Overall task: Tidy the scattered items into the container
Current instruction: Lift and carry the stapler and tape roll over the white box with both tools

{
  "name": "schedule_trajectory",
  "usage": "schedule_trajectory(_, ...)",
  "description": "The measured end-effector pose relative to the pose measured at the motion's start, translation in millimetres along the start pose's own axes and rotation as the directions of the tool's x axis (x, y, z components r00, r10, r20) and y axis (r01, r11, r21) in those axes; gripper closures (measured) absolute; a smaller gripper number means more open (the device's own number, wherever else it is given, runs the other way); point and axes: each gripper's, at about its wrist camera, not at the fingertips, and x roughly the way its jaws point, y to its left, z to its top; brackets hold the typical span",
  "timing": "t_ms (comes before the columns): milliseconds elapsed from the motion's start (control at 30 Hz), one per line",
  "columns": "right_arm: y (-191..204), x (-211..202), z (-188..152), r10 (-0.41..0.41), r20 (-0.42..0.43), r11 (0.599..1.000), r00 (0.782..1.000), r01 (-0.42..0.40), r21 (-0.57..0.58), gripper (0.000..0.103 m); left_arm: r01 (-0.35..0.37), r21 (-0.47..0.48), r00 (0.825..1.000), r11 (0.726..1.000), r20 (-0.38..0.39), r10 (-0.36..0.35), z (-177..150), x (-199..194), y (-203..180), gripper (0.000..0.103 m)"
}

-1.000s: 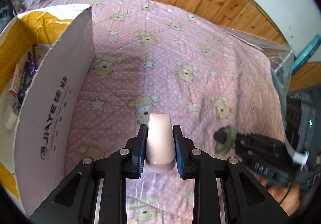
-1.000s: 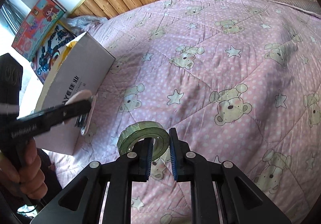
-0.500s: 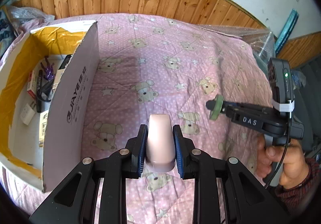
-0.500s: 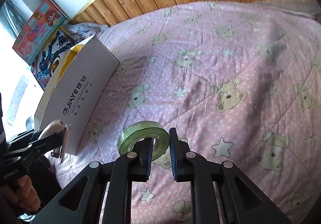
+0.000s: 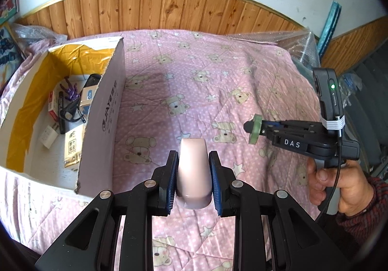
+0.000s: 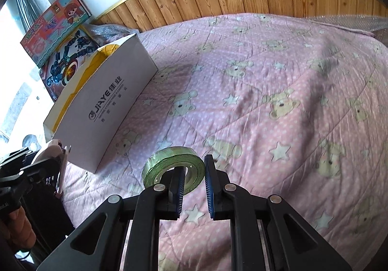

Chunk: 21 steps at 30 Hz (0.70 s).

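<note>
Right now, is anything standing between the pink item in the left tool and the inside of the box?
Yes: the box's tall white side wall stands between the pink item, clamped in the left tool, and the box interior on its left.

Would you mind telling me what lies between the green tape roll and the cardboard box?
Only bare pink quilt in the right wrist view; nothing sits between the tape roll and the box.

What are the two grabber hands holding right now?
Left gripper: shut on the pale pink object.
Right gripper: shut on the green tape roll.
</note>
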Motion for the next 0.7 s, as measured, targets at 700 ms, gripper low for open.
schedule_trajectory(700, 100.1, -29.7, -44.5, 0.119, -0.006, 0.992, 0.993, -0.119, -0.034, 0.086, -0.008, -0.061, 0.996, 0.998, 0.083, 0.013, -28.1, -60.6, 52.2, 0.077)
